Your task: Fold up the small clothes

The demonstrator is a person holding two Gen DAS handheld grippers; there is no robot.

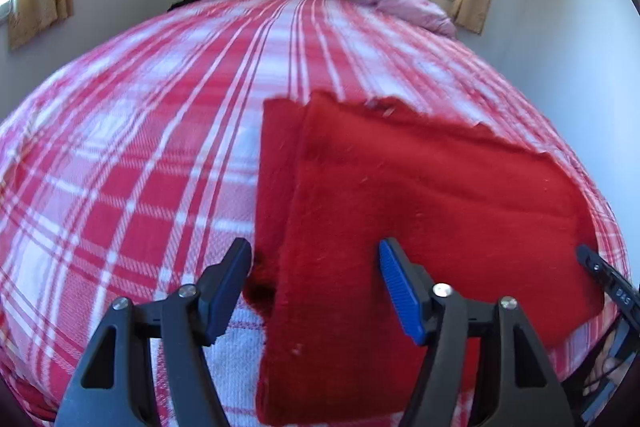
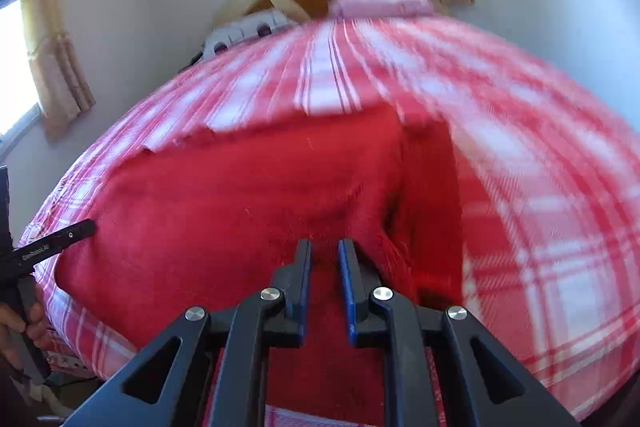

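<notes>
Plaid bedspread [image 1: 140, 167] holds folded red cloth [image 1: 420, 187].

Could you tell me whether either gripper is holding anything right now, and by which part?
The left gripper is open over the red garment's folded edge, gripping nothing. The right gripper is nearly shut above the garment; whether it pinches any fabric cannot be told.

Right wrist view: far bedspread [image 2: 520, 131] smeared by motion blur, plaid lines unreadable. Red cloth [image 2: 240, 195] near edge hidden behind right gripper [image 2: 325, 251]; whether pads pinch cloth can't tell. Left wrist view: cloth's near end cut off by bottom edge, right corner behind other gripper's finger [image 1: 600, 275]. Hand [image 2: 24, 323] at left edge mostly cropped.
</notes>
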